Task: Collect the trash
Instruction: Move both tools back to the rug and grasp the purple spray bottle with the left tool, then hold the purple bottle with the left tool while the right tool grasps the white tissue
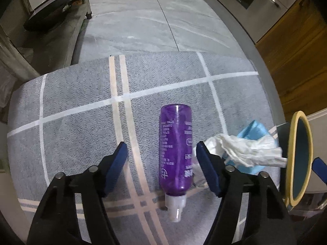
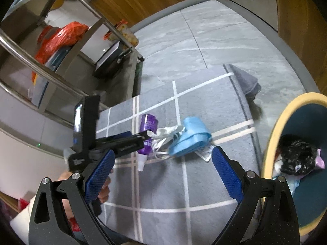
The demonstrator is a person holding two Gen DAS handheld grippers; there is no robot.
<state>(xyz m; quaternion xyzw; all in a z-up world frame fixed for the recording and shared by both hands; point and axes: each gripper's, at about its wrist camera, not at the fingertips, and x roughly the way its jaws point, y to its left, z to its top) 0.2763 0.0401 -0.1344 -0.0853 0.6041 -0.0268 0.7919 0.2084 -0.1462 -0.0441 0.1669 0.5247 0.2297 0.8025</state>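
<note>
A purple plastic bottle [image 1: 176,149] with a white cap lies on the grey checked rug [image 1: 81,106], cap toward me, between the open fingers of my left gripper [image 1: 161,155]. A crumpled white tissue [image 1: 245,149] and a blue wrapper [image 1: 251,130] lie just right of it. The bin [image 1: 294,159] with a yellow rim stands at the right. In the right wrist view my right gripper [image 2: 161,163] is open and empty above the rug, with the bottle [image 2: 148,126], tissue [image 2: 169,131] and blue wrapper [image 2: 190,138] ahead. The bin [image 2: 273,134] holds a black bag [image 2: 296,157].
A metal shelf rack [image 2: 51,71] with a red bag and a dark pan stands to the left. Grey tile floor [image 1: 143,20] lies beyond the rug. Wooden cabinets [image 1: 296,61] and a steel appliance line the right side. A grey cloth [image 2: 247,81] lies at the rug's far corner.
</note>
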